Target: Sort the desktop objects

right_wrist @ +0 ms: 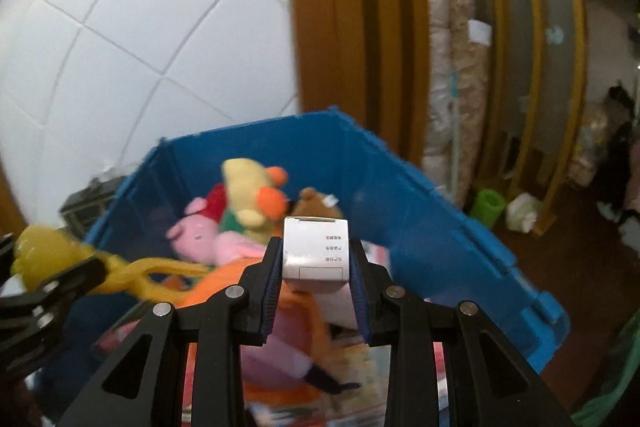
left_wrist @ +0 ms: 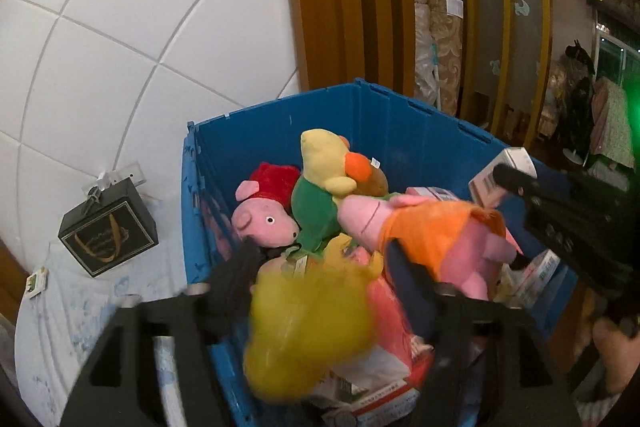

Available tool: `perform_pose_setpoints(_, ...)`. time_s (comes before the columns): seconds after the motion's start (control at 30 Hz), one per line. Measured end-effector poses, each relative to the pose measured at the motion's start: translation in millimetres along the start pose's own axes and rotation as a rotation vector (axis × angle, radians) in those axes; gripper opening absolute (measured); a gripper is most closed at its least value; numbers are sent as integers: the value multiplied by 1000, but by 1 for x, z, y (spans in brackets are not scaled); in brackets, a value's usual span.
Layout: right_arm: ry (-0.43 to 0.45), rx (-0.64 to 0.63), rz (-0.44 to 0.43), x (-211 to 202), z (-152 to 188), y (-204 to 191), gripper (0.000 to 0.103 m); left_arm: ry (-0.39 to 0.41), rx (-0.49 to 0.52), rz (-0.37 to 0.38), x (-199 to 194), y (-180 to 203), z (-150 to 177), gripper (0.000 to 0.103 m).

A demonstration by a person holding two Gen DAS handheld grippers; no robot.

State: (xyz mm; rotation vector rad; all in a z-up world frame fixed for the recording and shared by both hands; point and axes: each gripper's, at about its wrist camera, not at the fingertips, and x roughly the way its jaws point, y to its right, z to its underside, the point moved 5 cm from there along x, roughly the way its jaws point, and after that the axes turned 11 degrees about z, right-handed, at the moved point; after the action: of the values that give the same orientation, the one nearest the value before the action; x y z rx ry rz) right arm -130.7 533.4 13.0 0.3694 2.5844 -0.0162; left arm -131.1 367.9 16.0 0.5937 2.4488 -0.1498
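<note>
A blue bin holds plush toys: a pink pig with a red hat, a yellow duck, a pink pig in orange, plus flat boxes. My left gripper is over the bin's near side, and a blurred yellow plush hangs between its spread fingers. It shows in the right wrist view, at the left gripper's fingers. My right gripper is shut on a small white box above the bin. That box shows in the left wrist view.
A black gift box sits on a white cloth left of the bin, against a white tiled wall. Wooden pillars and fabric rolls stand behind. A green roll lies on the floor to the right.
</note>
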Motion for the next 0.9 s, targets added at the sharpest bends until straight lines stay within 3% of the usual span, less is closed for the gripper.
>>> perform_pose_setpoints(0.03, -2, -7, 25, 3, 1, 3, 31, 7, 5, -9, -3, 1, 3, 88)
perform_pose_setpoints(0.1, -9, -23, 60, 8, 5, 8, 31, 18, 5, -14, -5, 1, 7, 88)
perform_pose_setpoints(0.27, -104, -86, 39, 25, 22, 4, 33, 12, -22, -28, -10, -3, 15, 88)
perform_pose_setpoints(0.33, -122, -95, 42, 25, 29, 3, 46, 8, -35, -37, -11, -5, 18, 89)
perform_pose_setpoints(0.4, -120, -91, 53, 19, 30, 5, 79, 8, -53, -43, -14, -9, 21, 89)
perform_pose_setpoints(0.5, -84, -78, 53, -2, 26, 9, 103, 20, -52, -66, -22, -13, 22, 89)
perform_pose_setpoints(0.73, -70, -89, 50, -46, 26, 4, 103, 101, -57, -17, -50, -17, 24, 89)
perform_pose_setpoints(0.83, -76, -95, 56, -57, 33, -1, 103, 95, -68, 18, -52, -19, 29, 102)
perform_pose_setpoints(0.9, -78, -93, 51, -63, 38, -6, 103, 76, -72, 21, -53, -19, 33, 102)
